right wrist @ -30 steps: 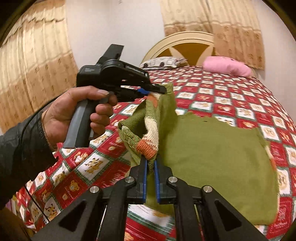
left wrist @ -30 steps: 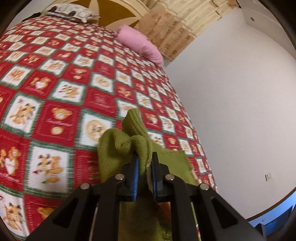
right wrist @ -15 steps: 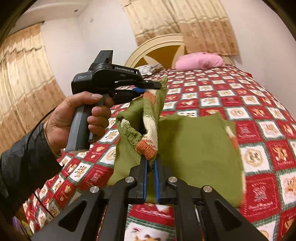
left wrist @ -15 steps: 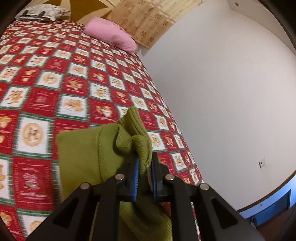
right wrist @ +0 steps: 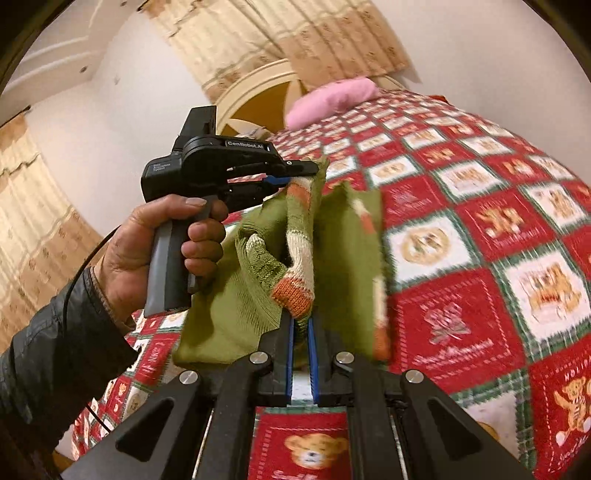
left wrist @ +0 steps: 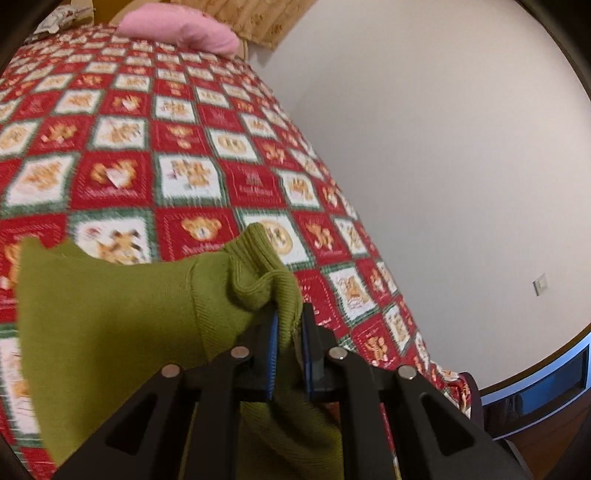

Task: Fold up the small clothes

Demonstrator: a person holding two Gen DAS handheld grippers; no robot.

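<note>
The work surface is a bed covered by a red, white and green bear-print quilt; a pink pillow lies at its head, beige curtains hang behind, and a plain white wall runs along one side.

My left gripper is clamped on the ribbed edge of the green knit sweater, which hangs off the quilt. My right gripper is clamped on its striped orange-and-cream cuff.

Only the right wrist view shows my left hand on its handle, a dark sleeve and the headboard. Only the left wrist view shows the quilt's side edge, with a gap between it and the wall. Bare quilt lies beyond the sweater
</note>
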